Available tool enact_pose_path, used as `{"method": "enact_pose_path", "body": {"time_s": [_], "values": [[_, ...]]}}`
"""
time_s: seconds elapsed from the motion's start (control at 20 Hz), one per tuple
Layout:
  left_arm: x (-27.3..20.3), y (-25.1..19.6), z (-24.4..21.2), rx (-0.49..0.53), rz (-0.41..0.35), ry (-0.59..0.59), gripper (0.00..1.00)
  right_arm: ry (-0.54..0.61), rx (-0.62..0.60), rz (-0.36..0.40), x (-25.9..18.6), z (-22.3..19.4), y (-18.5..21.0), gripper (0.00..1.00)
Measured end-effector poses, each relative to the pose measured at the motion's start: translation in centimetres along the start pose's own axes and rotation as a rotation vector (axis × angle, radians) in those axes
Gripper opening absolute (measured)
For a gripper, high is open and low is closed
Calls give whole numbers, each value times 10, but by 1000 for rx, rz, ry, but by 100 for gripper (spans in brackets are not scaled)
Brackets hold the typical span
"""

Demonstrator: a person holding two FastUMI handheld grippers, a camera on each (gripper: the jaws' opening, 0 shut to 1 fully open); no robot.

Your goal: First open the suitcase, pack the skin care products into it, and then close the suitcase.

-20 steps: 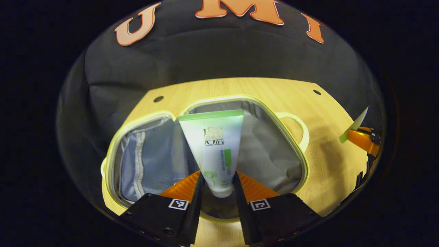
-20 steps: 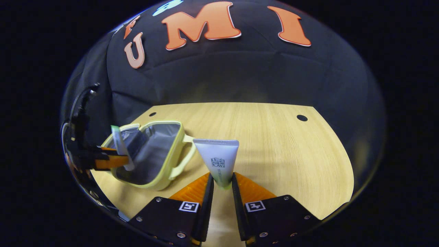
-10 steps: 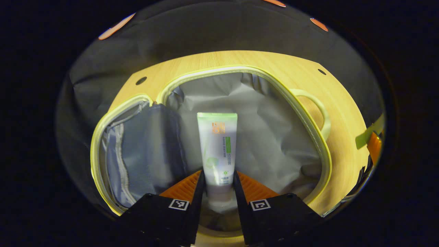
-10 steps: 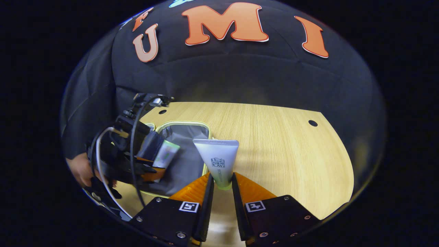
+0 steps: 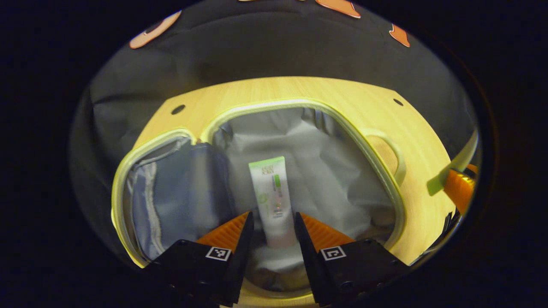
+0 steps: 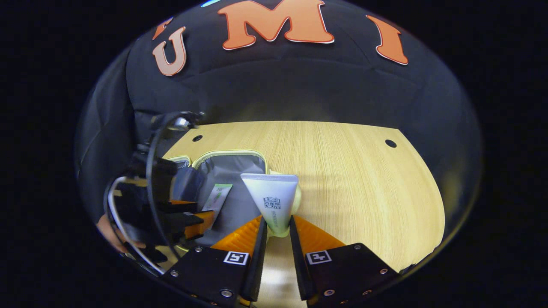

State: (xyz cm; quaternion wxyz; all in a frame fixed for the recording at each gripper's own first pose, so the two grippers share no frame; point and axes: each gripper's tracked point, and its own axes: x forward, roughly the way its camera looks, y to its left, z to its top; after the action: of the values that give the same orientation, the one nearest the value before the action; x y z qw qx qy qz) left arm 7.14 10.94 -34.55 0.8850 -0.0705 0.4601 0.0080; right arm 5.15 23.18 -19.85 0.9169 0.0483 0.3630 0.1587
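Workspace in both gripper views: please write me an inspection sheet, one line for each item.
Surface: light wooden table with small round holes.
Job's things: suitcase lies open, grey lining showing; green-and-white tube lies inside it; white tube is held above the table beside the suitcase.
Clutter: nothing seen.
Grippers: left gripper is open, its fingers apart from the green-and-white tube; right gripper is shut on the white tube.
Cables: black and white cables loop over the left gripper in the right gripper view.
Surroundings: black cloth wall behind the table.
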Motion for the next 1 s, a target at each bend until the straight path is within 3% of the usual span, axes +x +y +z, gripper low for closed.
{"method": "enact_pose_path", "body": {"time_s": [0.1,0.15,0.25,0.4,0.45,0.65,1.0], "values": [[-16,15,14,-40,9,-72,65,19,-18,18,9,0,12,35],[-22,25,20,-66,11,-93,75,38,-37,28,16,-1,21,35],[-39,58,32,-127,51,-139,84,77,-87,47,28,-5,33,35],[-61,120,39,-186,105,-167,83,143,-91,88,48,-15,54,35],[-64,139,35,-207,115,-156,83,171,-85,93,53,-21,57,30],[-61,207,-2,-302,180,-103,83,289,-72,110,66,-40,62,35],[-56,300,-56,-445,181,-59,80,377,-43,112,90,-57,69,37]]}}
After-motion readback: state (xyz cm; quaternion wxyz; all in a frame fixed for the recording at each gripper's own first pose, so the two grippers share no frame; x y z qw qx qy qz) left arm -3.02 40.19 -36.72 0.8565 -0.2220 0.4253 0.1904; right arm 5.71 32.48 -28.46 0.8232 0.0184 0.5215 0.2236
